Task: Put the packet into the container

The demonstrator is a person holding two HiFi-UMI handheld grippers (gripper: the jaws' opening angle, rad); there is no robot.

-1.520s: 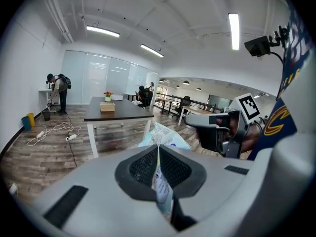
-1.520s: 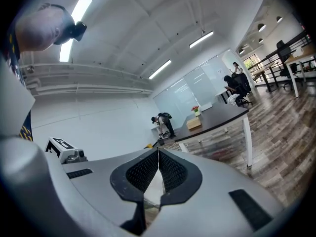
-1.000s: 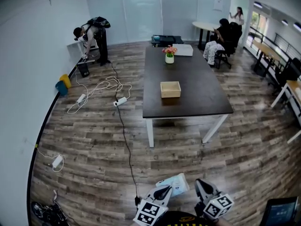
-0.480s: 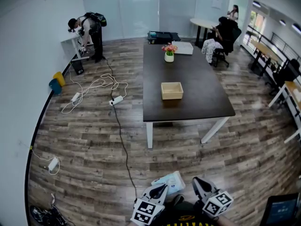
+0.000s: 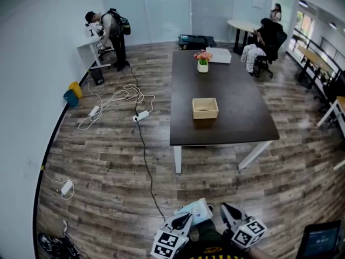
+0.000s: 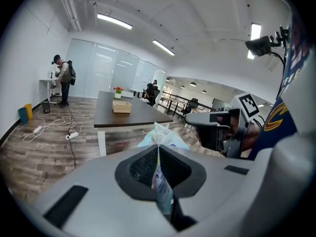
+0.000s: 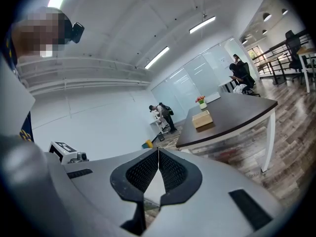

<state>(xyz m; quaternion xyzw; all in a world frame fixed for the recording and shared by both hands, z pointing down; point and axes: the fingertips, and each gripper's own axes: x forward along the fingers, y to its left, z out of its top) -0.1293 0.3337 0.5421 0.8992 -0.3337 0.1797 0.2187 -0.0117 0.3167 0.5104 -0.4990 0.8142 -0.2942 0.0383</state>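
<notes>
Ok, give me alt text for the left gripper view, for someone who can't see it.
The left gripper is shut on a pale blue and white packet that sticks out past its jaws. Ahead, across a wood floor, a dark table carries a small open wooden box. The right gripper shows at right.

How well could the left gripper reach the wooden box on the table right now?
Probably not yet: the left gripper, shut on the packet, is well short of the box; open floor lies between.

Flower pot [image 5: 202, 65] on table [image 5: 237, 117]; power strip [image 5: 141, 115] on floor [image 5: 108, 188].
</notes>
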